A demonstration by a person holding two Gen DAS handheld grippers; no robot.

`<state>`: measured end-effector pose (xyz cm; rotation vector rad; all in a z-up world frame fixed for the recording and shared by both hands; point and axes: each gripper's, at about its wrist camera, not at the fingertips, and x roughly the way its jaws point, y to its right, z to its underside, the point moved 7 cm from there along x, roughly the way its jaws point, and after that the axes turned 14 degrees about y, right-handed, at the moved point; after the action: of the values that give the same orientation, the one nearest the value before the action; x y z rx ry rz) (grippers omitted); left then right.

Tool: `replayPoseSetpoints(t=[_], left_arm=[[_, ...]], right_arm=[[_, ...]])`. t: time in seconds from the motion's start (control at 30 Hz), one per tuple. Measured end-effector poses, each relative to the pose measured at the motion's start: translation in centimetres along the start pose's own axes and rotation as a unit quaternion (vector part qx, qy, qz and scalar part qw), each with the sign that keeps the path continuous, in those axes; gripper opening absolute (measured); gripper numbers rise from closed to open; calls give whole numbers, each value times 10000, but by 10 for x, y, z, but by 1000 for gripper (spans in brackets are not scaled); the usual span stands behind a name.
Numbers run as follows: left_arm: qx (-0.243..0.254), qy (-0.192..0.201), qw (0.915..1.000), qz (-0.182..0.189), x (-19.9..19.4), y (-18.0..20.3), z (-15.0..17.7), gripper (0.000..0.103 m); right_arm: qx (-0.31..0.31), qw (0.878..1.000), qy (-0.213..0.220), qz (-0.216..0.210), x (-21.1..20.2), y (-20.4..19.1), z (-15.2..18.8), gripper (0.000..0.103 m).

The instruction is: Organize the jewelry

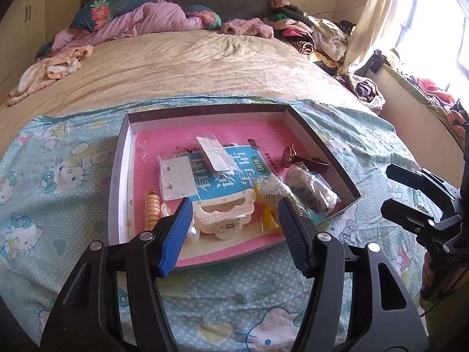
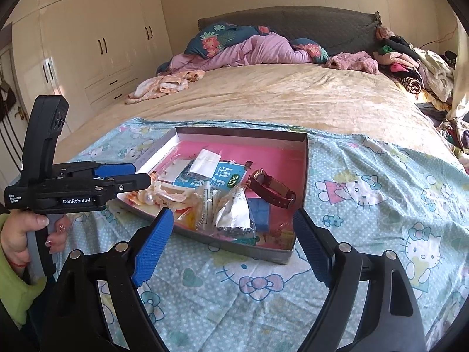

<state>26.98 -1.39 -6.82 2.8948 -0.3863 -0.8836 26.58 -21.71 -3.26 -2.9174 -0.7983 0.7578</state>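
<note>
From the left wrist view, the left gripper [image 1: 234,214] is hanging over the near edge of a flat box [image 1: 319,140] and its blue fingers [image 1: 176,234] are standing apart with nothing pinched between them. The box is sitting on a blue cat-print sheet [image 1: 58,176] spread over the foot of a big bed [image 1: 205,67]. Inside the box, on its pink floor, a white hair clip [image 1: 222,217] is lying right past the fingertips, and a string of wooden beads [image 1: 152,209] is lying to its left. A clear bag with a white card [image 1: 177,179] is resting behind them, and a second small bag [image 1: 215,154] is sitting on a blue label. A yellow bag [image 1: 268,208] and a bag of dark beads [image 1: 310,187] are lying to the right, and a watch with a dark red strap [image 1: 302,158] is resting near the right wall. The right gripper [image 1: 392,189] is peeking in at the right edge, away from the box. From the right wrist view, the right gripper [image 2: 231,228] is hovering over the near corner of the box [image 2: 304,158] with its fingers [image 2: 152,246] wide apart and holding nothing. The watch [image 2: 272,187] is lying just past them, beside the bag of dark beads [image 2: 234,214]. The left gripper [image 2: 140,176] is reaching in from the left over the far edge of the box, and a hand [image 2: 29,234] in a green sleeve [image 2: 11,287] is gripping its handle. Pillows and piles of clothes are lying at the far end of the bed [image 2: 278,96].
</note>
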Motion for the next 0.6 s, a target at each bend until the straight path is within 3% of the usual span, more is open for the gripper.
replayPoseSetpoints(t=[0.13, 0.17, 0.2, 0.23, 0.6], left_arm=[[37, 37, 9999, -99, -9, 1, -2, 75], [39, 51, 9999, -129, -12, 0, -2, 83], [41, 62, 9998, -164, -15, 0, -3, 86], [43, 79, 9998, -200, -17, 0, -4, 92], [-126, 407, 9983, -394, -63, 2, -13, 93]], right_arm=[[-32, 10000, 38, 8, -5, -3, -4, 83], [-38, 10000, 52, 16, -6, -4, -5, 87], [-53, 9999, 118, 61, -9, -5, -6, 98], [-64, 9998, 179, 64, -12, -5, -8, 99], [-125, 9991, 410, -2, -42, -17, -16, 98]])
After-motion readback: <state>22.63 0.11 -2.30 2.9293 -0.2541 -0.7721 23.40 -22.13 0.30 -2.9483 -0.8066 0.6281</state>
